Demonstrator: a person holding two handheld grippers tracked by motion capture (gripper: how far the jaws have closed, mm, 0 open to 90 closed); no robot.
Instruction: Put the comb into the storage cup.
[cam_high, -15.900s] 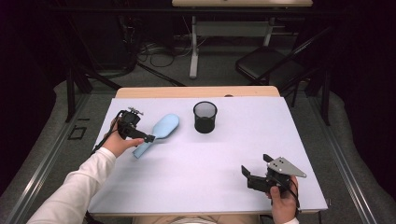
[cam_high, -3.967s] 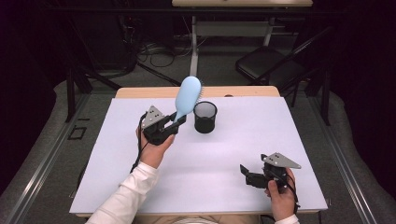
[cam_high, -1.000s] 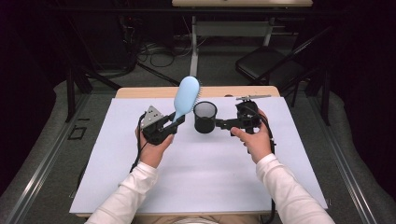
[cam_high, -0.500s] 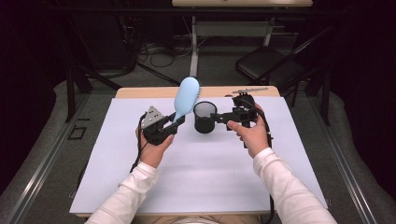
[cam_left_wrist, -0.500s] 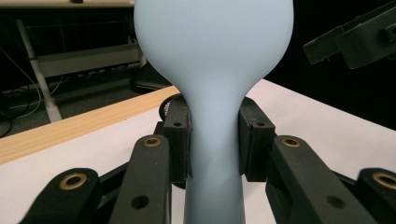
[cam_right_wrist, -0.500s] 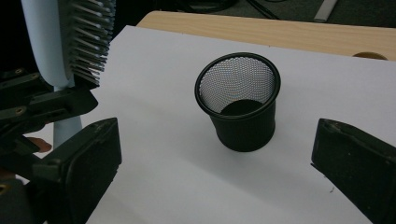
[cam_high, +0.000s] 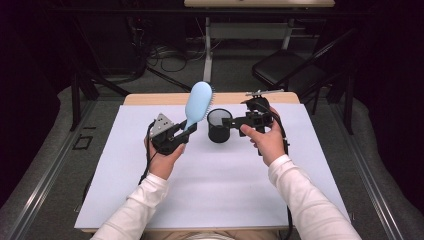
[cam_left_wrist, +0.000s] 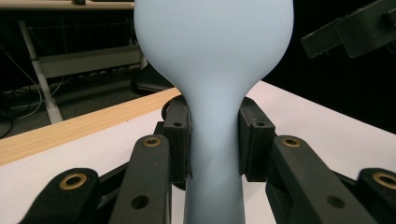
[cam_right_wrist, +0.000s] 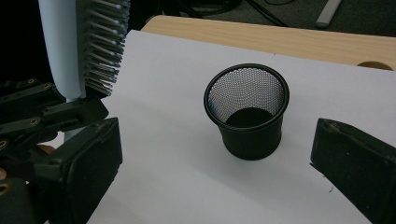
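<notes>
The white table cover (cam_high: 210, 190) lies bare across its near half, out to the 6 o'clock edge. The left gripper (cam_high: 184, 134) is clamped on the light blue hairbrush (cam_high: 198, 102), whose head tilts toward 1 o'clock. At 3 o'clock of it stands the black mesh cup (cam_high: 219, 125), upright, between the right gripper's (cam_high: 230, 121) spread jaws, untouched.

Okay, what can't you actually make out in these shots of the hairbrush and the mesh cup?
- Hairbrush head top: cut off by the upper edge in the left gripper view; bristles face away.
- Brush handle end: hidden by the left gripper in the high view.
- Mesh cup near side: the high view shows the right gripper in front; contact unclear.
- Right gripper's fingertips: cut by frame edges in the right gripper view.
</notes>
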